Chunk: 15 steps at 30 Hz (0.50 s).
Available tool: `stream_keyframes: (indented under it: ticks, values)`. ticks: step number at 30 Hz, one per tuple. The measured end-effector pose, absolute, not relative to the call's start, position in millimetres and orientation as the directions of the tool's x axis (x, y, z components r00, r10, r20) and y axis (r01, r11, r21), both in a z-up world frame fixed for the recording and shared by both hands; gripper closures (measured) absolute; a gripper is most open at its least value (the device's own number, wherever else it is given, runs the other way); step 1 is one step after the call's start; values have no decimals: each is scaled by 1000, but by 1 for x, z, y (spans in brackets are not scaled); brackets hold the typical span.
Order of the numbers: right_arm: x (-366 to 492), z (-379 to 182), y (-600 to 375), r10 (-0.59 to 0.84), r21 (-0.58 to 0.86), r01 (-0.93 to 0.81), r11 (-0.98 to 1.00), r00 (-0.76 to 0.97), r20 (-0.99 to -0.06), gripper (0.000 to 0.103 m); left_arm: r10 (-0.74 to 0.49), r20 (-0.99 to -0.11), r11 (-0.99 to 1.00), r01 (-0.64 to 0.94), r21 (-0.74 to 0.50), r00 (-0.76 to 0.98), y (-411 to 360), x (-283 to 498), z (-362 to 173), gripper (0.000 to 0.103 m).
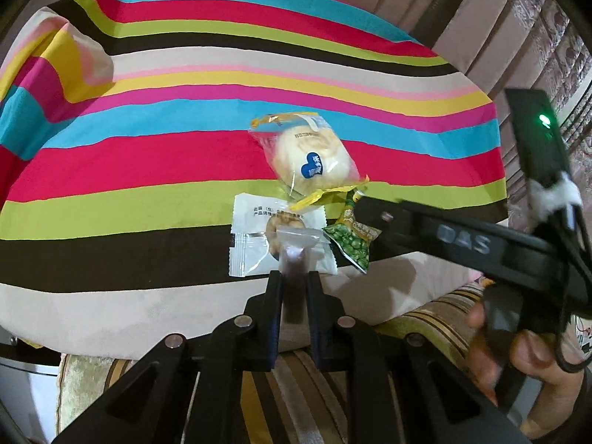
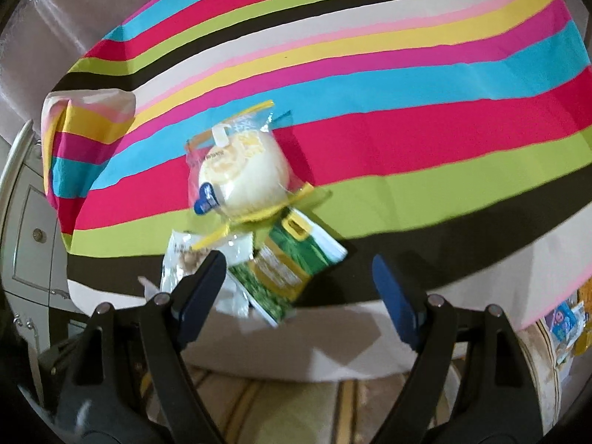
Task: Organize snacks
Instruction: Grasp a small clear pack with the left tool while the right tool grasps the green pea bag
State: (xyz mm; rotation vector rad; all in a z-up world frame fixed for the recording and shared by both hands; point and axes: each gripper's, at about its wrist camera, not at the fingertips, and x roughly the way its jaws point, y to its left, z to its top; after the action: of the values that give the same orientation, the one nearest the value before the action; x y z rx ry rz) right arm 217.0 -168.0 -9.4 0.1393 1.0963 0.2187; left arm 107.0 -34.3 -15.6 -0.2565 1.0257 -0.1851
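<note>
Several snacks lie together on the striped tablecloth [image 1: 185, 170]. A wrapped round bun [image 1: 310, 155] with a blue heart label lies farthest; it also shows in the right wrist view [image 2: 240, 174]. A white cookie packet [image 1: 259, 236] and a green pea packet [image 1: 349, 242] lie nearer. My left gripper [image 1: 295, 277] is shut on a small clear packet with a dark snack [image 1: 294, 255], held over the white packet. My right gripper [image 2: 299, 277] is open, just above the green pea packet [image 2: 292, 262], and appears in the left wrist view [image 1: 370, 218].
The tablecloth [image 2: 407, 118] has a folded-up corner [image 1: 74, 59] at the far left. Curtains [image 1: 481, 18] hang behind the table. A striped cushion [image 1: 296, 388] lies below the table's near edge. More snack packets [image 2: 566, 325] lie at the right edge. A white cabinet [image 2: 29, 222] stands left.
</note>
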Motion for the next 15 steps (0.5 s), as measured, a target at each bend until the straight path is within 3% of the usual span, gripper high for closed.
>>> stream_keyframes:
  ticks: [11, 15]
  values:
    - [216, -28, -160, 152, 110, -132, 985, 368, -917, 25, -280, -813, 950, 29, -310, 511, -34, 106, -16, 90]
    - [213, -28, -166, 149, 111, -123, 986, 368, -918, 32, -280, -812, 951, 31, -309, 513, -33, 105, -14, 90]
